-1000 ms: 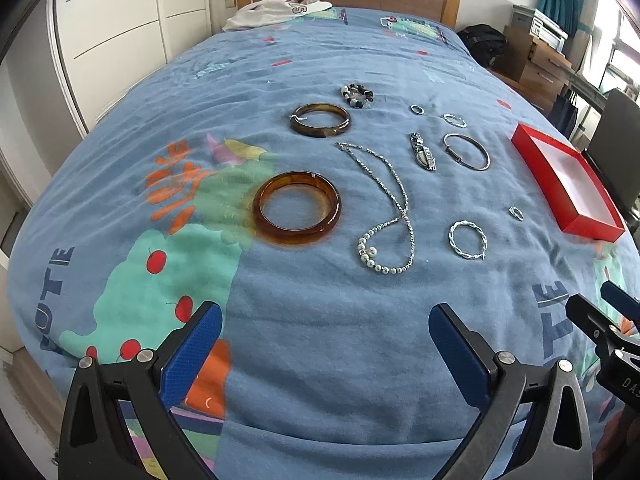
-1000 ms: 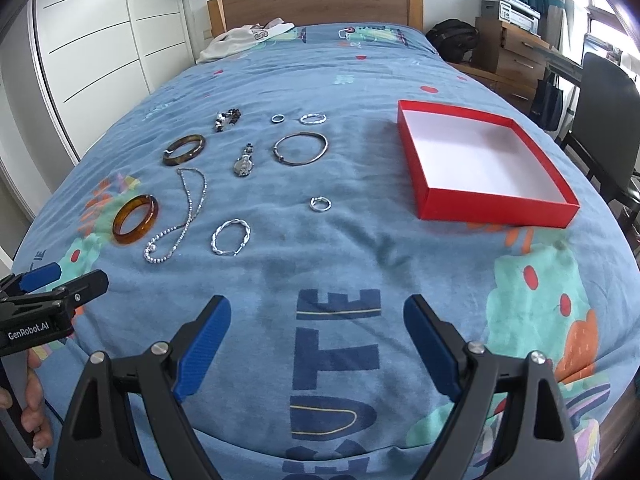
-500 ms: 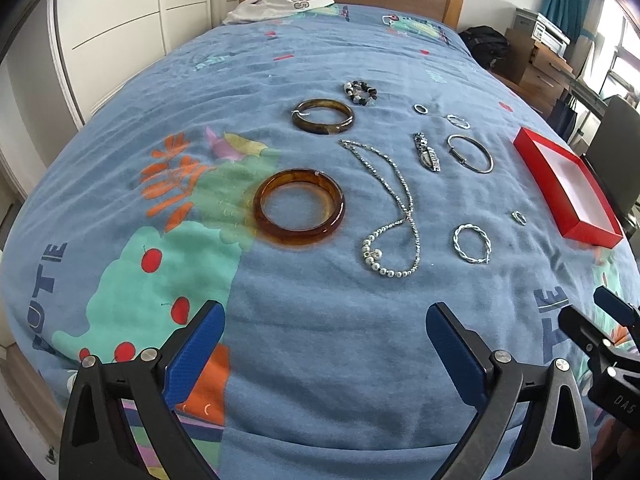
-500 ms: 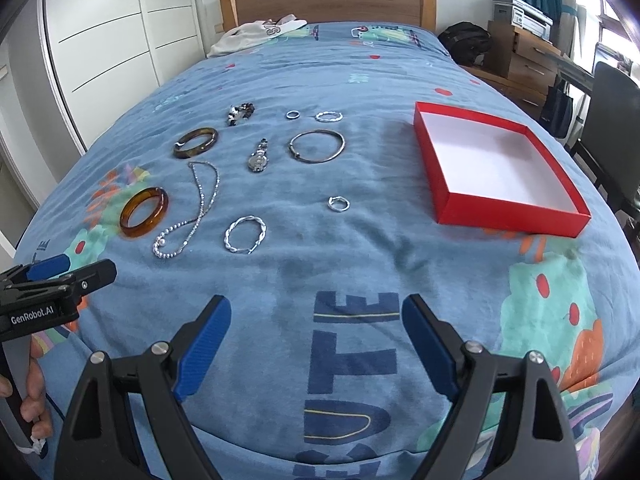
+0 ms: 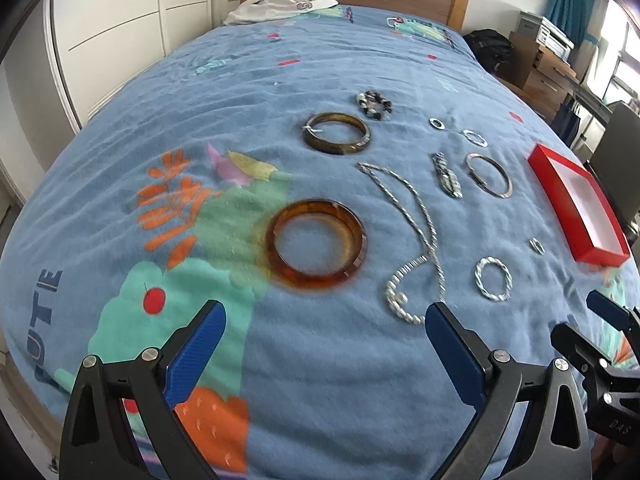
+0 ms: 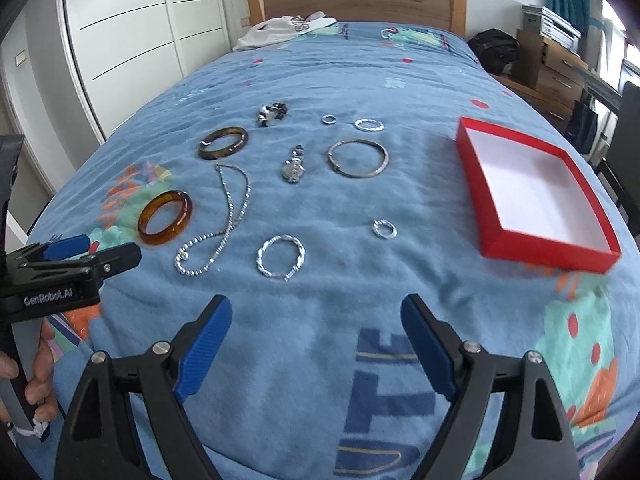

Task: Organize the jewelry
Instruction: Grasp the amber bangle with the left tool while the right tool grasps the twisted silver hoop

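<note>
We see the amber bangle (image 5: 316, 244) lying on the bed (image 5: 240, 92) just ahead of our left gripper (image 5: 324, 326), jaws wide and empty. Our right gripper (image 6: 316, 320), likewise wide, hovers low, seemingly short of the twisted silver bracelet (image 6: 281, 257); red box (image 6: 480, 184) right.

White wardrobe (image 6: 132, 32), wooden headboard (image 6: 356, 0)

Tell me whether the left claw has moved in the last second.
Yes. The left claw has advanced toward the amber bangle, which now sits nearer its blue tips.
</note>
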### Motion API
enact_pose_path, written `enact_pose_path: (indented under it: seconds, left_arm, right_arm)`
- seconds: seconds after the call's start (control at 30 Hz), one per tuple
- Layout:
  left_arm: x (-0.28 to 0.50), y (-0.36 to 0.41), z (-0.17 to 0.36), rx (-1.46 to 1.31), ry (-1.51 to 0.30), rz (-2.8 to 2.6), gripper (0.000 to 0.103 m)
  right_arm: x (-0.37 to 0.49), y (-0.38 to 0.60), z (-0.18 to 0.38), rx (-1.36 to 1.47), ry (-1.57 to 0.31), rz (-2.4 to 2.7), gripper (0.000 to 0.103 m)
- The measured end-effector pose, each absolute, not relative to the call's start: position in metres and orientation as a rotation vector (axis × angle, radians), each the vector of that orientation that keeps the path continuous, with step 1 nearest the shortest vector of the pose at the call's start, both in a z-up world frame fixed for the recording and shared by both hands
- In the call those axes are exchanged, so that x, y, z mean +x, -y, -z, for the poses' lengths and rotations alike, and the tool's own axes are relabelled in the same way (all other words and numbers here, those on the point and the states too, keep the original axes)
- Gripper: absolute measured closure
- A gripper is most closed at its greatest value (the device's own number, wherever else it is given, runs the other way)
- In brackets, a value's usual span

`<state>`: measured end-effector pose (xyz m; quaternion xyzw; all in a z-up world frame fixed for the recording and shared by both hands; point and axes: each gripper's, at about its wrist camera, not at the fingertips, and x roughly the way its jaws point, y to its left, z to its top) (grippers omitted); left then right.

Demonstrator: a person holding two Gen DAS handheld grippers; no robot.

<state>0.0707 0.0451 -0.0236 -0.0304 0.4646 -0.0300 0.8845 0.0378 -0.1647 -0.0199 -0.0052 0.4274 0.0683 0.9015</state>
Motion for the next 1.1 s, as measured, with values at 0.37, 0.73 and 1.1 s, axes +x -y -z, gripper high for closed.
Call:
enact_pose_path:
  seconds: [0.37,0.73,1.1]
  left_arm:
    - [0.123,-0.051,0.041,-0.089,-1.010,0.104,0.006]
    - [0.141,-0.056,0.074,-0.060,-1.066,0.085,0.006]
    - [0.142,-0.053,0.076,-0.039,-1.038,0.102,0.026]
  right_arm:
    - [0.079,0.156,0.037,0.015,-0.926,-0.232,0.042]
    - [0.107,0.142,0.063,-0.011,-0.988,-0.281,0.042]
    - [0.115,0.140,0.072,-0.042,-1.001,-0.273,0.064]
